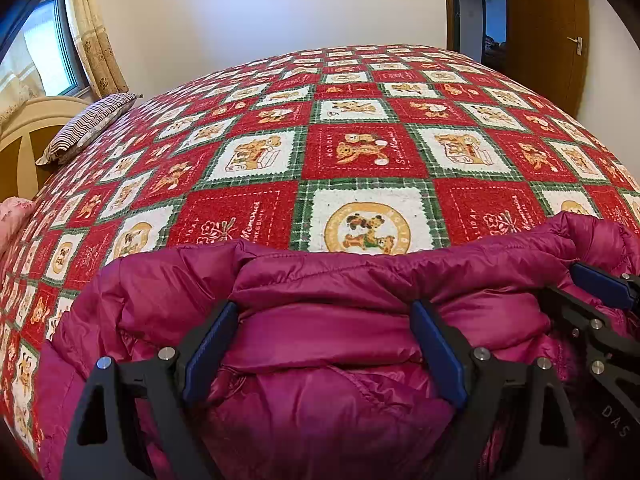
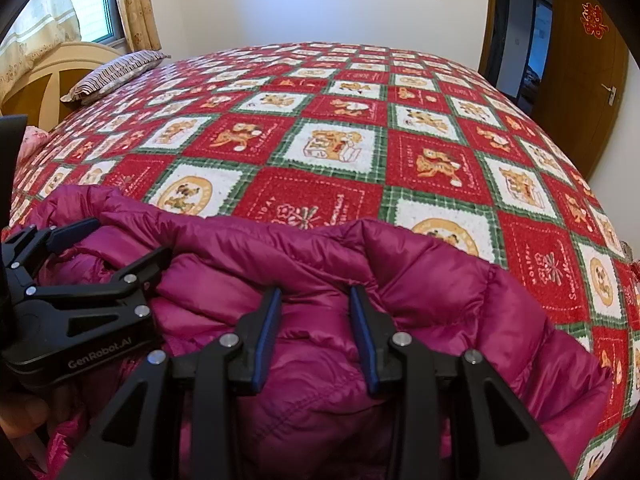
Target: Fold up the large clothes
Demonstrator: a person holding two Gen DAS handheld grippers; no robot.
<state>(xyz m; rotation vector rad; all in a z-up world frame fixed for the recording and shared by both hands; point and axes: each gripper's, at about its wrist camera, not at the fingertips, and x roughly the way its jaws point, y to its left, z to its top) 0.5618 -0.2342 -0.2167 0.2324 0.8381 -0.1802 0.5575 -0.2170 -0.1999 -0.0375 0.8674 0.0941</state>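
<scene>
1. Your magenta quilted down jacket (image 1: 320,344) lies bunched at the near edge of the bed, on the red, white and green bear-print blanket (image 1: 360,152).
2. Your left gripper (image 1: 324,340) has its jaws spread wide around a puffy fold; whether the pads press on it, you cannot tell.
3. Your right gripper (image 2: 316,332), just beside it, has narrower jaws pinching a fold of the jacket.
4. A striped pillow (image 1: 88,124) sits far left.

we see a bed (image 1: 360,92) filling the middle of the frame, covered by a red, white and green bear-print blanket (image 1: 360,152). on it lie a magenta puffer jacket (image 1: 320,340) at the bottom and a striped pillow (image 1: 88,124) at the upper left.
</scene>
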